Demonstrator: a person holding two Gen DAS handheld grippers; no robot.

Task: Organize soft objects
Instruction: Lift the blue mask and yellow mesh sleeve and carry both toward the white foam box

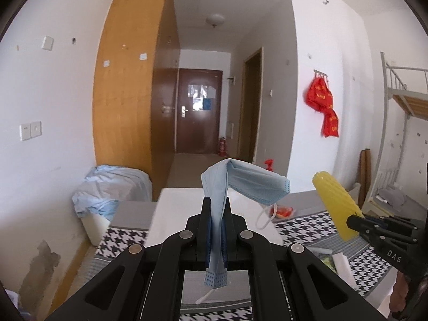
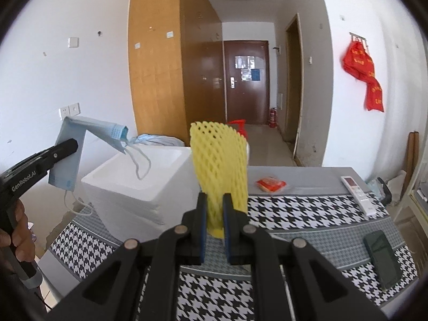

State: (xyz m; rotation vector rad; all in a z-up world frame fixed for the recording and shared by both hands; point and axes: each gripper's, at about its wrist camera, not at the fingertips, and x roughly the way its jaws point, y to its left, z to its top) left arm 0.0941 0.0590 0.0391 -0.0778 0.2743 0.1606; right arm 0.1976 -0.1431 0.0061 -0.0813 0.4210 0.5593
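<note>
Here the left gripper (image 1: 216, 208) pinches a floppy blue mask (image 1: 242, 182) near one end, up above the white box (image 2: 149, 176). The right gripper (image 2: 214, 203) squeezes a light, squashy yellow foam net (image 2: 219, 155) at its bottom.

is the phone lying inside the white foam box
No, the phone lies on the checked cloth at the right, well apart from the foam box.

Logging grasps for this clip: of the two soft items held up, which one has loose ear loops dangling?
The blue face mask, pinched in the left hand-held gripper. The yellow foam net sleeve in the right hand-held gripper has none.
</note>
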